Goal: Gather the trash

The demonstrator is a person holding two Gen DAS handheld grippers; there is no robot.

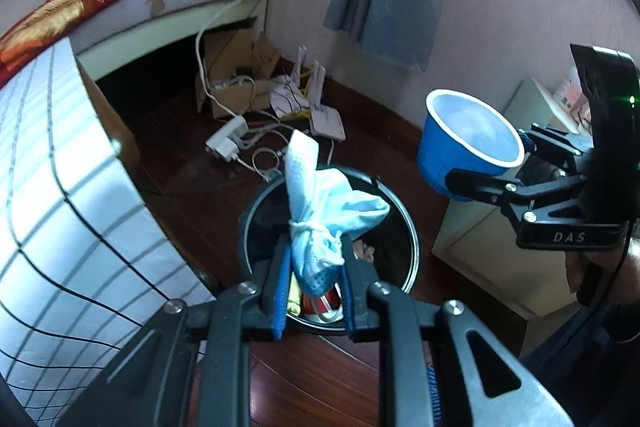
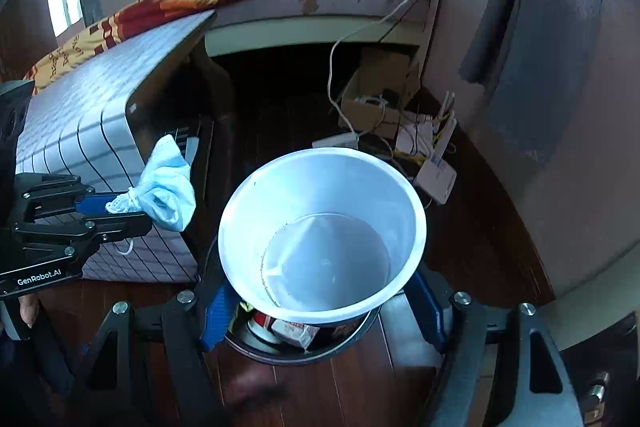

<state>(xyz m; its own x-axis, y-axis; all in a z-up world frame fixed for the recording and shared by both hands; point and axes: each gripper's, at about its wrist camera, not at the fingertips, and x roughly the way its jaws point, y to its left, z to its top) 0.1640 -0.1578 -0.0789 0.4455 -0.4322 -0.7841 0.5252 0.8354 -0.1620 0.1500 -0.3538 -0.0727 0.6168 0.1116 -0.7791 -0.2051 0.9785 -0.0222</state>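
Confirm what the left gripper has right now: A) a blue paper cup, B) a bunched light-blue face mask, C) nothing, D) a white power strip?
B: the left gripper is closed on the bunched face mask above the trash bin, while the right gripper holds the blue cup.

right gripper (image 1: 476,167): "DAS" | left gripper (image 2: 132,211): "GenRobot.AI"

Soft cloth mask (image 1: 320,203), prob. paper cup (image 2: 324,235), glossy wood floor (image 1: 320,379)
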